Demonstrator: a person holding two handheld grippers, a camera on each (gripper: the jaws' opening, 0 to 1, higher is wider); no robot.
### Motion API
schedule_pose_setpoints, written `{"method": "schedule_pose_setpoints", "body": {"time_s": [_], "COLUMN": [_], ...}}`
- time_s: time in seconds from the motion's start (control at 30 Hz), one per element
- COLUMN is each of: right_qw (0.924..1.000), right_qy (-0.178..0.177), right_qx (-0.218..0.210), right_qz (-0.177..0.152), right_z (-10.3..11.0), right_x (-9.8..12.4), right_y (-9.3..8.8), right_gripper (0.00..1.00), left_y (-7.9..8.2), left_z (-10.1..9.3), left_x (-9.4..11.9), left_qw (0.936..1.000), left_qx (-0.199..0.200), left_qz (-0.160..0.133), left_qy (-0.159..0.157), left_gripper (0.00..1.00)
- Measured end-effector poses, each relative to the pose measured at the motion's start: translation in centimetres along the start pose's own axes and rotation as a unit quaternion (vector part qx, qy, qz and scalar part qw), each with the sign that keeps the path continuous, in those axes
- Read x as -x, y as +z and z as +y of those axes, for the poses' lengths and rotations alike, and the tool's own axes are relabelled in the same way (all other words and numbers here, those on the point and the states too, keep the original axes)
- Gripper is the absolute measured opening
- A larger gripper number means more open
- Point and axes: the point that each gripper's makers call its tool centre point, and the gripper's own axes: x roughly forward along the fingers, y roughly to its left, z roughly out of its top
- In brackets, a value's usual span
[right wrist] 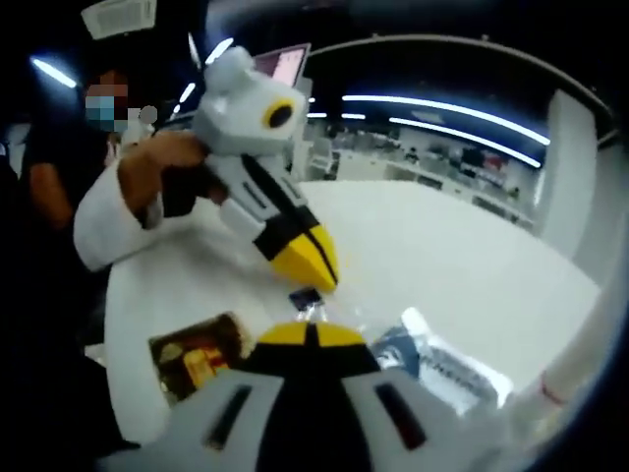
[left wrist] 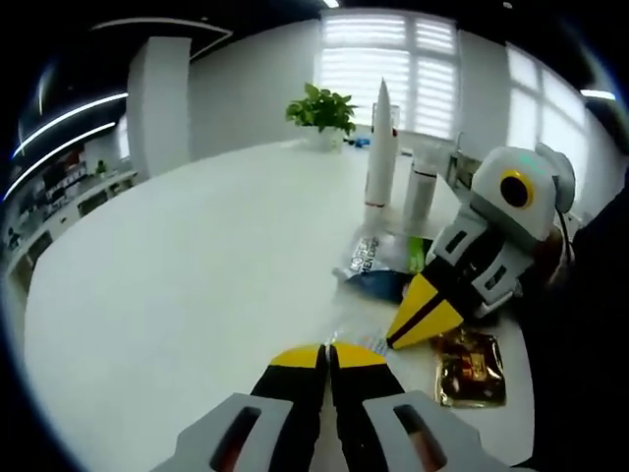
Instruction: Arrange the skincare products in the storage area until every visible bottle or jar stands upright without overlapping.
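Left gripper view: the left gripper (left wrist: 327, 356) hangs low over the white table (left wrist: 177, 285) with its yellow tips pressed together and nothing between them. To the right the right gripper (left wrist: 425, 322) points down at a clear plastic packet (left wrist: 378, 264) that lies flat; its tips also look clenched and empty. Just near of it lies a small brown sachet (left wrist: 470, 367), flat too. Farther off, a tall white bottle (left wrist: 379, 147) and a shorter white tube (left wrist: 421, 190) stand upright, near each other and not overlapping. A green plant (left wrist: 322, 108) stands at the far edge.

Right gripper view: the right gripper (right wrist: 310, 334) is closed, with nothing held, just above the packet (right wrist: 442, 369). The left gripper (right wrist: 313, 261) comes in from the left, held by a hand (right wrist: 162, 172), its tips together near a small dark item I cannot identify. The sachet (right wrist: 197, 356) lies at the near left.

By my judgement, the two standing products are already done. The packet and sachet lie flat, with the small items crowded around them, so the sorting there is left.
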Motion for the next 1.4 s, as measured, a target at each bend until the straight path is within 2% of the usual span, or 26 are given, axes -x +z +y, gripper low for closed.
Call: {"method": "schedule_pose_setpoints", "body": {"time_s": [0.07,0.13,0.27,0.6,0.7,0.77,0.9,1.03,1.1,1.13,1.2,1.27,1.4], "right_qw": [1.0,1.0,0.9998,0.9991,0.999,0.9989,0.9979,0.9979,0.9976,0.9969,0.994,0.9906,0.9805], "right_qy": [0.0,-0.002,-0.01,-0.016,-0.012,-0.017,-0.03,-0.032,-0.039,-0.048,-0.053,-0.073,-0.086], "right_qx": [0.0,-0.005,-0.005,0.03,0.04,0.043,0.054,0.055,0.058,0.057,0.076,0.078,0.033], "right_qz": [0.003,0.005,0.014,0.025,0.017,0.01,0.02,0.016,-0.003,-0.025,-0.057,-0.086,-0.174], "right_z": [0.0,-0.4,-0.9,-1.1,-0.7,-0.8,-1.3,-1.3,-1.5,-1.8,-2.1,-2.9,-4.6], "right_x": [0.1,0.2,0.6,1.1,1.4,1.6,1.8,2.5,3.1,3.5,4.8,6.5,12.2], "right_y": [-0.1,-0.3,-0.5,-0.3,0.2,0.7,0.5,0.8,1.8,2.7,4.2,5.8,10.0], "right_gripper": [0.0,0.0,0.0,0.0,0.0,0.0,0.0,0.0,0.0,0.0,0.0,0.0,0.0], "left_y": [-0.1,0.0,-0.5,0.3,0.6,0.5,0.7,0.7,0.9,0.9,1.0,1.1,1.6], "left_z": [-0.5,-0.1,-1.0,0.1,1.1,1.0,1.5,1.8,1.5,1.4,1.4,1.5,2.6], "left_x": [0.0,0.0,0.1,-0.6,-0.6,-0.6,-0.6,-0.8,-1.1,-1.2,-1.2,-1.3,-1.6], "left_qw": [1.0,1.0,1.0,0.9999,1.0,1.0,1.0,0.9999,0.9999,0.9999,0.9999,0.9998,0.9992], "left_qx": [0.005,0.0,-0.003,-0.003,-0.003,-0.001,-0.001,-0.005,0.0,0.0,-0.002,-0.002,-0.017], "left_qz": [-0.002,0.001,0.003,-0.001,-0.007,-0.006,-0.008,-0.006,-0.009,-0.01,-0.013,-0.016,-0.027], "left_qy": [-0.001,-0.003,-0.001,-0.015,-0.005,-0.006,-0.006,-0.007,-0.01,-0.009,-0.008,-0.006,0.022], "left_gripper": [0.02,0.02,0.02,0.02,0.03,0.03,0.03,0.03,0.03,0.03,0.03,0.03,0.04]}}
